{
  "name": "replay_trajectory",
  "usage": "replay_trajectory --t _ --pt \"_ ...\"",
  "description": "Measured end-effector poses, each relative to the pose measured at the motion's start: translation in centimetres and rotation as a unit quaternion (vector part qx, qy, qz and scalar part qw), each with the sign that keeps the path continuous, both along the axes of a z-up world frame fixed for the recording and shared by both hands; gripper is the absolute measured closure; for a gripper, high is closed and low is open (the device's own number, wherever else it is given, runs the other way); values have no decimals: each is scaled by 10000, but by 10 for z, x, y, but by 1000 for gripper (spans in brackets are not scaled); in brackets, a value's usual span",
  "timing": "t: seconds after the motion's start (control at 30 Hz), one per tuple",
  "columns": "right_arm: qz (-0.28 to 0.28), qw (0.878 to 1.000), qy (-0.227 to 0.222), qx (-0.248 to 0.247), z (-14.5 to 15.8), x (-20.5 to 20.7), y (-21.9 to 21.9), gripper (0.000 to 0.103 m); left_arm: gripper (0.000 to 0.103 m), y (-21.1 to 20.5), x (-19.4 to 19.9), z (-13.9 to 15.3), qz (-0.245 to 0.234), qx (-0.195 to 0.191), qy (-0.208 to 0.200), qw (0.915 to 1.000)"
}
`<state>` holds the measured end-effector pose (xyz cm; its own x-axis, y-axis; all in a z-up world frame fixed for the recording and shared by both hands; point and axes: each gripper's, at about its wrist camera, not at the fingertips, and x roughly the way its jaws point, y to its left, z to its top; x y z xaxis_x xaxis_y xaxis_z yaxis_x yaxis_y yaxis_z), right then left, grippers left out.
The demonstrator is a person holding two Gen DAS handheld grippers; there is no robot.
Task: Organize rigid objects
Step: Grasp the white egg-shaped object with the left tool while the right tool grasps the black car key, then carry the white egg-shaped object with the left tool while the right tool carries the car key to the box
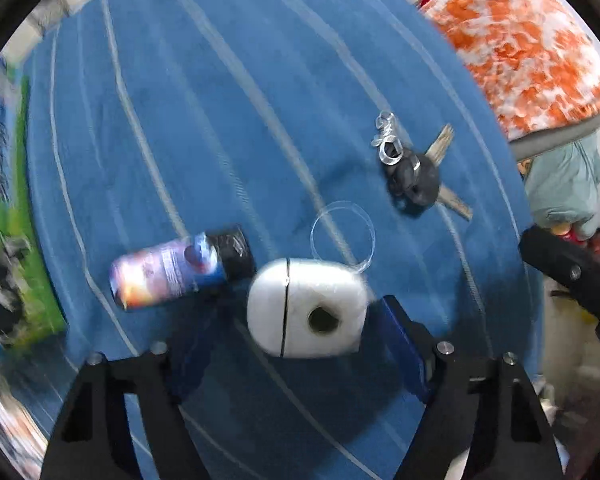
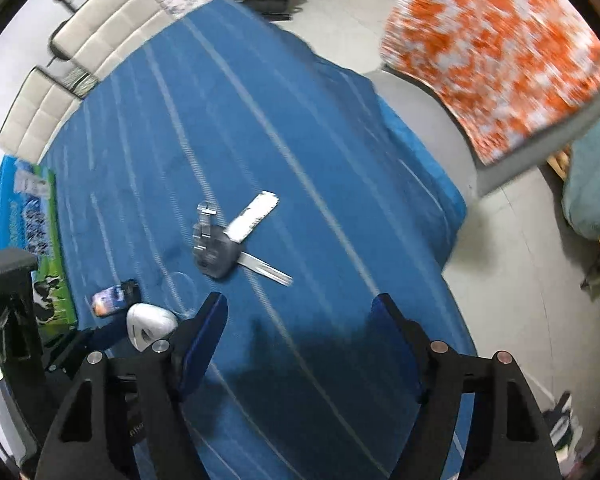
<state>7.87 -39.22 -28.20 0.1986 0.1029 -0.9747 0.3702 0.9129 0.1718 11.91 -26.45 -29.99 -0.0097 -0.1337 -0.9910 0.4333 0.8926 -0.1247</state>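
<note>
Straddling a white rounded plastic spool (image 1: 306, 308), the left gripper (image 1: 300, 332) looks clenched on it; right gripper (image 2: 300, 344) spread wide above blue striped cloth (image 2: 228, 120), black-headed keys (image 2: 224, 252) ahead.

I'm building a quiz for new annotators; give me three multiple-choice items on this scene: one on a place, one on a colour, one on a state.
1. Where does the small bottle lie?
A. Beside the white spool
B. On the keys
C. On the floor

2. What colour is the tablecloth?
A. Red
B. Blue with pale stripes
C. Plain green

3. How is the right claw?
A. Shut on the keys
B. Shut on the bottle
C. Open, holding nothing

Answers:
1. A: the small bottle lies on its side next to the white spool, away from the keys.
2. B: the tablecloth is blue with pale stripes.
3. C: the right claw has its fingers wide apart above the cloth.
</note>
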Motion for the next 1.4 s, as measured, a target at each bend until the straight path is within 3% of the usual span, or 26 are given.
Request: replay_trajectory --t 0.03,0.07,0.2,0.3,0.37,0.43,0.6,1.03,1.4 --pt "71 10000 -39 0 0 5 4 25 47 -2 -1 0 -56 106 -51 9999" --pt "149 9999 -74 0 -3 12 9 25 49 0 -1 2 -60 79 -82 9999" --pt "460 9989 -67 -9 -20 40 28 25 49 22 8 4 326 113 -62 9994" --pt "720 9970 220 -201 -41 56 44 26 49 35 12 1 529 109 -35 9985" --pt "888 9923 205 -843 -37 58 57 48 49 35 13 2 584 101 -17 9982" --pt "922 9917 153 -883 -34 58 62 65 49 34 12 1 620 104 -34 9980" --pt "764 9935 227 -818 -26 55 58 66 49 33 13 1 664 70 -68 9977" --pt "856 9915 -443 -878 47 18 43 66 49 37 16 49 462 -166 -553 9973" --pt "1241 9838 -1185 -520 140 9 96 66 49 79 14 135 621 -698 -1135 9891"
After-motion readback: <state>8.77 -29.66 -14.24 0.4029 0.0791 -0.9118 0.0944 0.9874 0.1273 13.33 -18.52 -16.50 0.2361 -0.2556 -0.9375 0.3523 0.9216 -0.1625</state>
